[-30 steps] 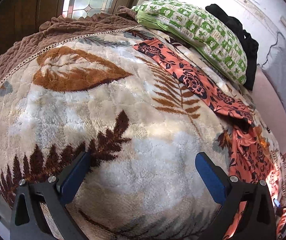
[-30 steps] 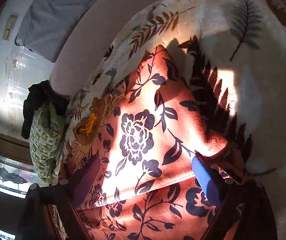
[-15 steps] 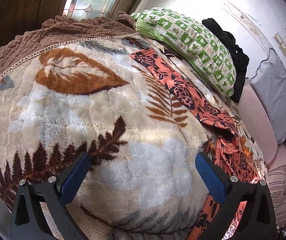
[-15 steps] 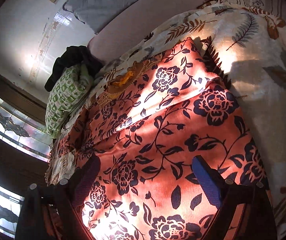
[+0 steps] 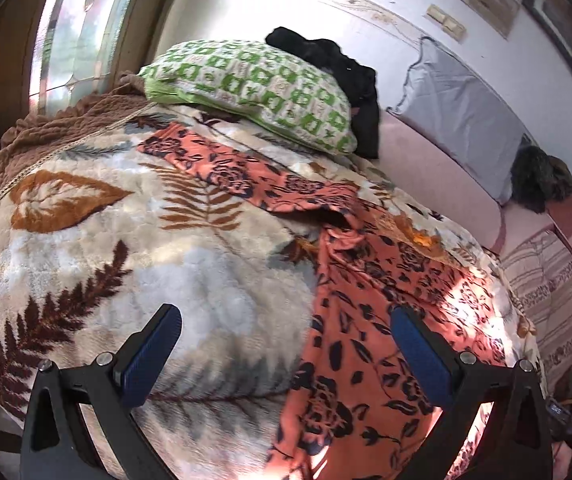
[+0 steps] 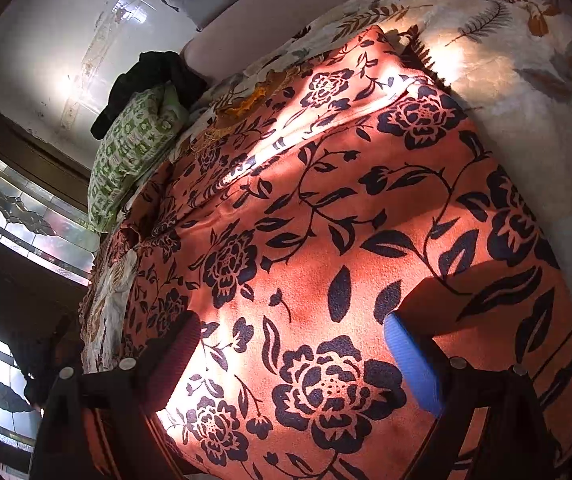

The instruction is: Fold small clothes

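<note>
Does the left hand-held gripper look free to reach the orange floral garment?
Probably yes: the left hand-held gripper is open, the orange black-flowered garment lies spread under its right finger, and nothing blocks it.

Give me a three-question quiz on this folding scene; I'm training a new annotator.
1. True or false: the left gripper is shut on the orange garment.
2. What lies on the leaf-print blanket behind the garment: A) a green-patterned pillow, B) a basket, C) a book?
3. Fill in: the right gripper hovers open over the garment's dark ____ print.

Key: 1 false, it is open and holds nothing; 2 A; 3 floral.
</note>
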